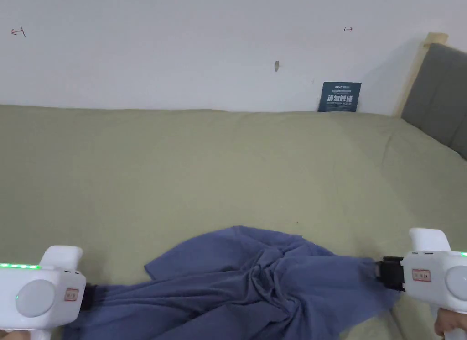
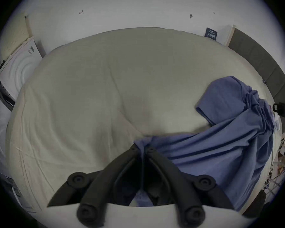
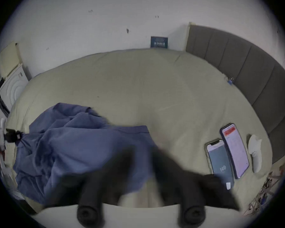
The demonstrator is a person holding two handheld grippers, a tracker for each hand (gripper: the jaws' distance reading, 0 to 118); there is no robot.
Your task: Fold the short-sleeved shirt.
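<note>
the blue short-sleeved shirt (image 1: 246, 286) lies bunched and creased at the near edge of the olive-green bed (image 1: 205, 172), at about 6 o'clock in the head view, drawn out sideways between the two grippers with a sleeve flap lying flat toward 11 o'clock of the bundle. the left gripper (image 2: 142, 146), at 8 o'clock in the head view, has its jaws closed together with a fold of the shirt's cloth pinched between them, as the left gripper view shows; the fabric runs away from the tips toward 3 o'clock in that view. the right gripper (image 1: 381, 270) sits at 4 o'clock in the head view, its black tip touching the shirt's right end; in the right gripper view its own jaws are blurred, they seem to stand a little apart, with the shirt's hem lying over the left one, and i cannot tell whether they grip the cloth. beyond the shirt the bed stretches bare to a white wall (image 1: 182, 44), where a small dark sign (image 1: 339, 97) leans at 1 o'clock. a grey padded headboard (image 1: 440, 99) stands at 2 o'clock. in the right gripper view two phones (image 3: 227, 154) lie side by side on the bed at 4 o'clock, with a white object (image 3: 255, 152) just beside them.
</note>
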